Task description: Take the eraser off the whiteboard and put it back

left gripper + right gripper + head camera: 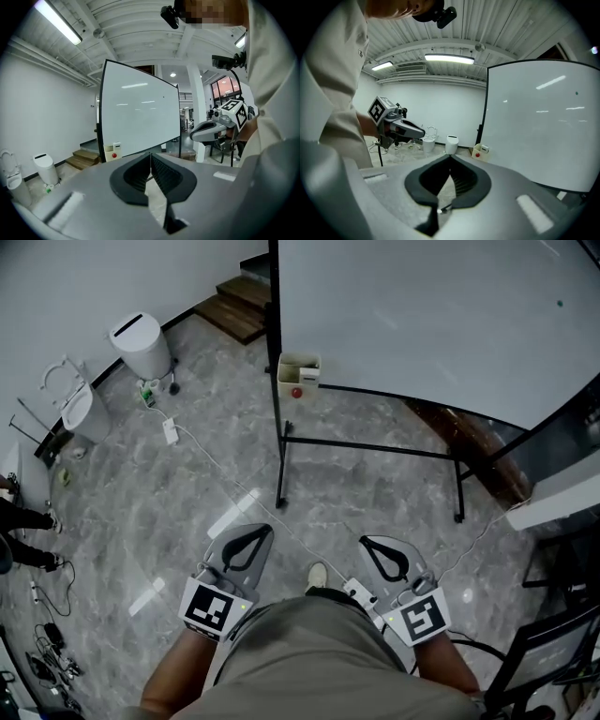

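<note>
Both grippers are low in front of the person's waist, side by side, well apart from the board. L gripper (150, 155): jaws clenched tip to tip, nothing btwn them. R gripper (450, 157): same, jaws pressed together, empty.

Ahead, the whiteboard (441, 315) stands on a black frame w/ feet on the grey marbled floor (187, 493). Its surface is blank apart from a tiny dark speck. A cream box (298, 377) w/ a red dot hangs on the frame's post at the head view's left, by the board's lower corner. What's prob. the eraser (482, 149), a small white block w/ a dark strip, sits on top of that box; too small to be sure. It's far from both sets of jaws.

By the wall at the head view's left: white bin (141, 345). Wooden steps (239, 306) are behind the board's left edge.
</note>
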### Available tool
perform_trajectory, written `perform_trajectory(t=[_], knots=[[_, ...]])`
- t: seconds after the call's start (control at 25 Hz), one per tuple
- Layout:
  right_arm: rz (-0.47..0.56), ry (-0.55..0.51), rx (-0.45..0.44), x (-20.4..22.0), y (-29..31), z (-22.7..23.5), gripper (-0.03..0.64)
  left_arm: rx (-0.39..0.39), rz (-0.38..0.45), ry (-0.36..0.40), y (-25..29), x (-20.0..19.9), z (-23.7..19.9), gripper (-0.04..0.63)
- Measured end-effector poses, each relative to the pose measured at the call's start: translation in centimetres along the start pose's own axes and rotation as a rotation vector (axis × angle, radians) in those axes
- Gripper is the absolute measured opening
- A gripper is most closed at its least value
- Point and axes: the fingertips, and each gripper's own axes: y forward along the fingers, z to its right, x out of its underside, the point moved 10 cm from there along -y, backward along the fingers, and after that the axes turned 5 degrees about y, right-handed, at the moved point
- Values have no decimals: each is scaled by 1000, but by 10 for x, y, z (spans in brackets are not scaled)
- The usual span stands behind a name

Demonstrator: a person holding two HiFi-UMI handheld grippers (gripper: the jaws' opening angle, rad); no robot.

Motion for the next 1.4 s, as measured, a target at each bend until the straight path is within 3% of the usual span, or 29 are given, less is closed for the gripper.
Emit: perform_trajectory(t=[0.24, 0.44, 0.76, 1.08, 1.4], knots=[[-26, 11, 26, 5, 11, 62, 3, -15, 13, 36, 77, -6, -29, 63], [-59, 32, 58, 6, 29, 85, 2, -6, -6, 37, 130, -6, -64, 101], [-71, 71, 195, -13, 60, 110, 2, 50, -21, 88, 213, -6, -142, 152], [-102, 55, 295, -19, 93, 126, 3, 135, -43, 181, 292, -1, -204, 193], [-138, 90, 409, -20, 116, 131, 2, 293, -106, 301, 360, 14, -237, 229]])
